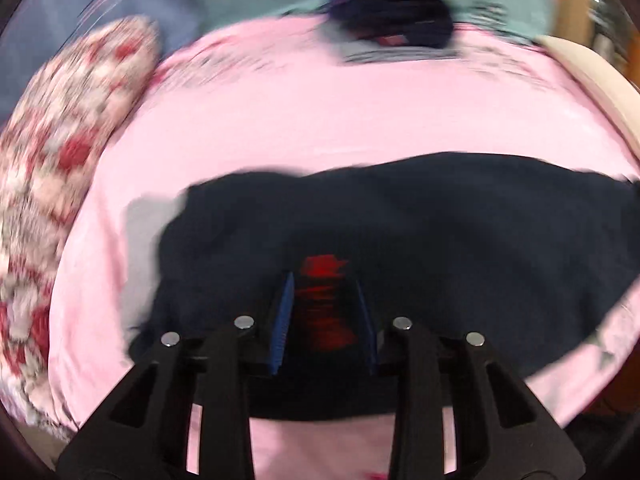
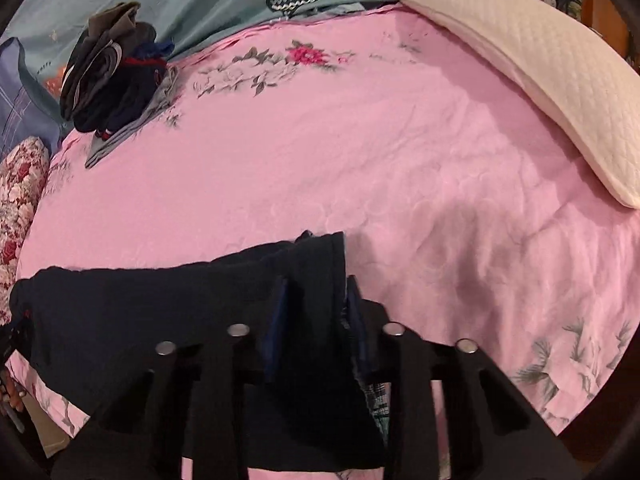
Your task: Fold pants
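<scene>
Folding: I have the dark pants (image 2: 168, 312) low on the pink bedsheet (image 2: 360, 152), around 6 o'clock.
Right gripper (image 2: 314, 312): clamped on their edge.
Left gripper (image 1: 324, 312): apart, red patch between, no pinch.
Risk: one-sided hold, fold may skew.

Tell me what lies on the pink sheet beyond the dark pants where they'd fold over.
Nothing visible. The pink floral bedsheet beyond the dark navy pants is bare; the pile of dark clothes and white quilted pillow sit off at its far edges.
</scene>
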